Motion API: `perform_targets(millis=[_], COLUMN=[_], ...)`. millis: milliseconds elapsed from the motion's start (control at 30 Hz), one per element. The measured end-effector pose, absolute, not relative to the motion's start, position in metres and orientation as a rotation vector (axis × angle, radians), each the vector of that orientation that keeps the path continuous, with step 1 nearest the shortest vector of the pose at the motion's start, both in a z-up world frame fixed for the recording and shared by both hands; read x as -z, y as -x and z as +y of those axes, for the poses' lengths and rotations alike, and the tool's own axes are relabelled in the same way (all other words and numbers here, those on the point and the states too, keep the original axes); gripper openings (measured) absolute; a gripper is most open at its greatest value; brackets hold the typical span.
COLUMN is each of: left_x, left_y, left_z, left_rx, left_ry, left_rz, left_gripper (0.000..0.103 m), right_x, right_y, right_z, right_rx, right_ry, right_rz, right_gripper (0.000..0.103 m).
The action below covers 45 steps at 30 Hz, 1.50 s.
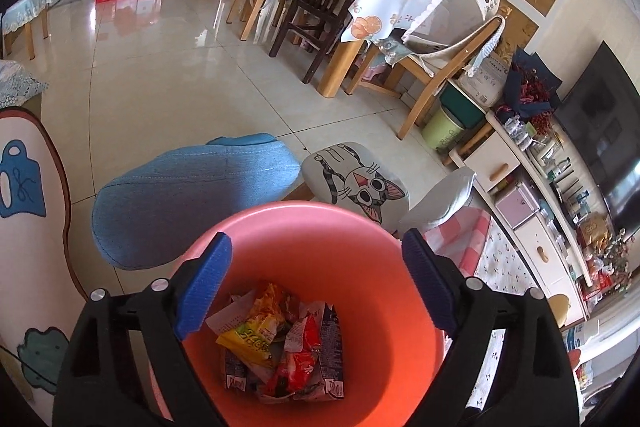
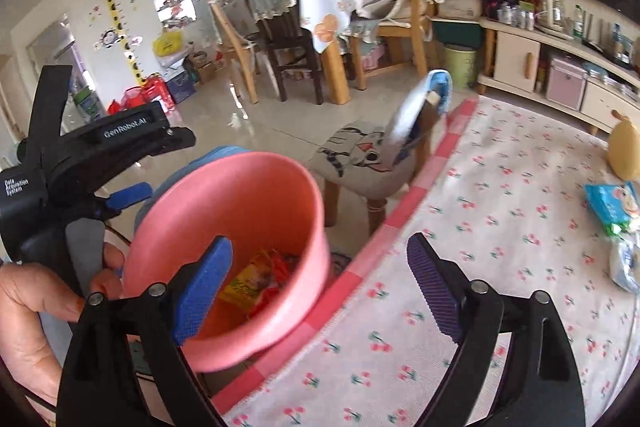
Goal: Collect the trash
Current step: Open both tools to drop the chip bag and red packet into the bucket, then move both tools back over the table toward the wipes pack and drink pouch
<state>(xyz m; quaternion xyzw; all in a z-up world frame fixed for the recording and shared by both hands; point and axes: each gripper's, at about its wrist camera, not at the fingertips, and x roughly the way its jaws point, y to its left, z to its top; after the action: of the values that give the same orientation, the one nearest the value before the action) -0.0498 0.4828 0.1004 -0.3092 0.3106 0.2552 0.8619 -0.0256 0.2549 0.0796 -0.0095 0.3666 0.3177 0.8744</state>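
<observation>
A pink plastic bin (image 1: 304, 227) holds several crumpled snack wrappers (image 1: 280, 339). My left gripper (image 1: 316, 287) is open right above the bin's mouth, its blue pads (image 1: 204, 287) empty. In the right wrist view the bin (image 2: 240, 187) stands at the table's left edge, with the wrappers (image 2: 260, 279) inside. My right gripper (image 2: 320, 291) is open and empty over the bin's right rim. The left gripper (image 2: 128, 197) shows beyond the bin, held by a hand. A blurred blue-and-white packet (image 2: 420, 111) is in the air above the stool. More packets (image 2: 612, 207) lie on the table at the right.
The table has a floral cloth (image 2: 480, 247) with a pink check border. A cat-print stool (image 2: 360, 163) and a blue cushion (image 1: 192, 195) stand beside the bin. Dining chairs (image 1: 320, 7) and a table are farther back, a TV cabinet (image 1: 540, 207) at the right.
</observation>
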Motion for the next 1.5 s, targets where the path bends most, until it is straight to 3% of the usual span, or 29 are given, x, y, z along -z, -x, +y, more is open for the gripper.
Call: perform_targets(millis=[433, 900, 1200, 1500], left_x=[-0.101, -0.098, -0.108, -0.107], left_y=[0.029, 0.022, 0.021, 0.010], left_z=[0.433, 0.374, 0.324, 0.251], left_rx=[-0.347, -0.158, -0.042, 0.078], left_ry=[0.585, 0.565, 0.454, 0.244], left_rz=[0.673, 0.566, 0.465, 0.547], left_gripper=[0.094, 0.096, 0.097, 0.097], right_x=[-0.071, -0.082, -0.084, -0.074], right_y=[0.051, 0.083, 0.093, 0.089], right_z=[0.190, 0.120, 0.067, 0.004], right_rx=[-0.535, -0.404, -0.332, -0.286], right_ry=[0.144, 0.228, 0.219, 0.134], right_rz=[0.724, 0.607, 0.616, 0.666], right_gripper=[0.094, 0.096, 0.098, 0.098])
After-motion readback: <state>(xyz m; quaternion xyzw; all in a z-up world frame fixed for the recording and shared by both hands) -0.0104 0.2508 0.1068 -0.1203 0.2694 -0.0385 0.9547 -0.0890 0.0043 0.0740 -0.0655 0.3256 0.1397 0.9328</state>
